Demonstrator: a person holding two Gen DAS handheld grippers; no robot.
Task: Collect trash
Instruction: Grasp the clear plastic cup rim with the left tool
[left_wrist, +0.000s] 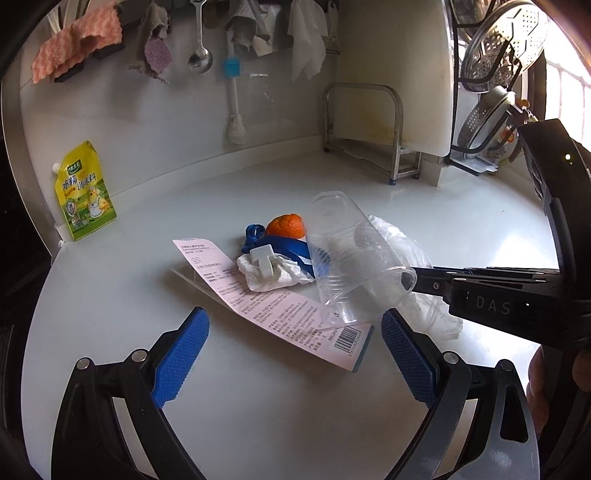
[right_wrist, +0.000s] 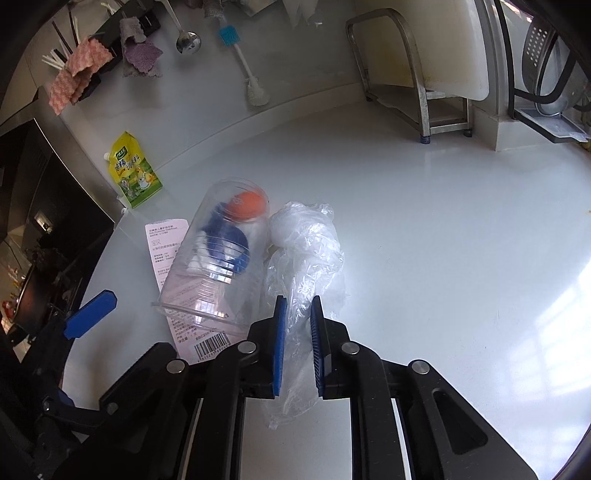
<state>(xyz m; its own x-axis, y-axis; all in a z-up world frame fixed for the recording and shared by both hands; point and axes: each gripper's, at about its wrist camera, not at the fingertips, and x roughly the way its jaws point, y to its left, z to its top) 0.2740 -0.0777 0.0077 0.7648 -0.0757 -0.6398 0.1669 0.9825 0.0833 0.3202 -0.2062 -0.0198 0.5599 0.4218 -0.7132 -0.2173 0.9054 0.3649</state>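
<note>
On the pale surface (right_wrist: 424, 221), the right tongs (right_wrist: 297, 314) have pinched shut on the crumpled clear plastic bag (right_wrist: 306, 236), which stretches away toward frame centre, while the left tongs (left_wrist: 293, 332) gape empty before the pink label (left_wrist: 266, 295).

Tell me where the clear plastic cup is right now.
The clear plastic cup lies on its side on the white counter, left of the crumpled plastic bag pinched by the right gripper, its rim over the pink paper label.
</note>
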